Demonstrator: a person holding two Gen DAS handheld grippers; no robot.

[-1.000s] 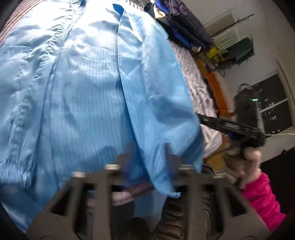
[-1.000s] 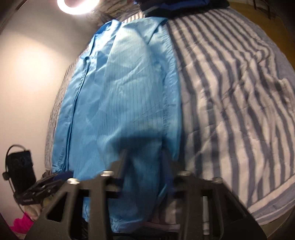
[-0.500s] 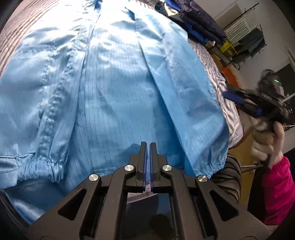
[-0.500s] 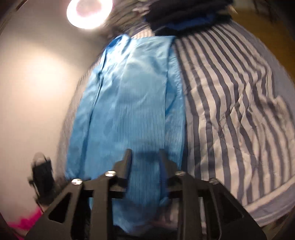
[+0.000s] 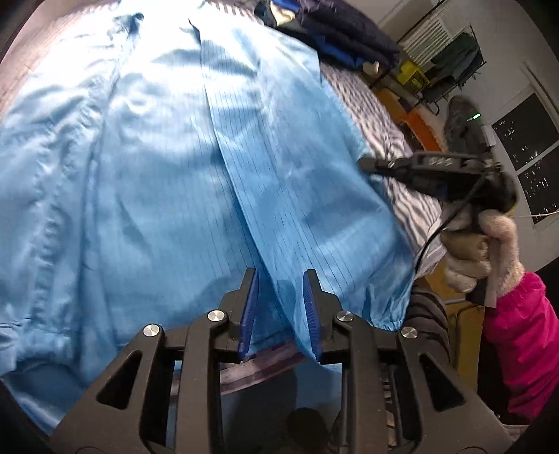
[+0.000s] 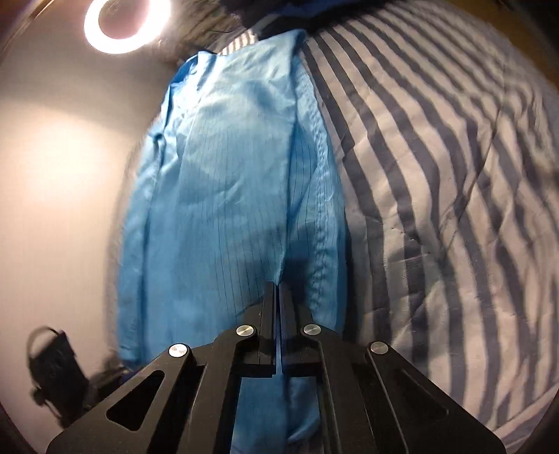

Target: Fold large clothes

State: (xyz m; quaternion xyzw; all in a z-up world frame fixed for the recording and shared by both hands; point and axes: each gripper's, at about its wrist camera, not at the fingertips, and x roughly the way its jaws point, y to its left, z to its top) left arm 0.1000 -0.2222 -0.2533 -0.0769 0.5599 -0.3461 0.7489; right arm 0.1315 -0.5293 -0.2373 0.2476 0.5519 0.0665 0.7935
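A large light-blue garment [image 5: 157, 174] with thin dark pinstripes lies spread on the striped bedcover [image 6: 436, 174]. My left gripper [image 5: 280, 272] is at its near hem. Its jaws are opening, and a folded edge of the fabric runs between the blue pads [image 5: 249, 310] without being pinched. My right gripper [image 6: 277, 286] is shut on the garment [image 6: 227, 192], with a thin sliver of blue cloth between its closed fingers. In the left wrist view the right gripper [image 5: 365, 163] meets the garment's right edge, held by a gloved hand [image 5: 468, 255] in a pink sleeve [image 5: 517, 342].
A pile of dark clothes [image 5: 342, 38] lies at the far end of the bed. A ring light [image 6: 125, 24] glows above a pale wall [image 6: 52, 174] on the left. A rack [image 5: 450, 56] and dark windows [image 5: 524, 146] stand beyond the bed's right side.
The left jaws, shut half a second ago, have parted around the fabric edge. The right jaws, apart half a second ago, have shut on the garment's fold.
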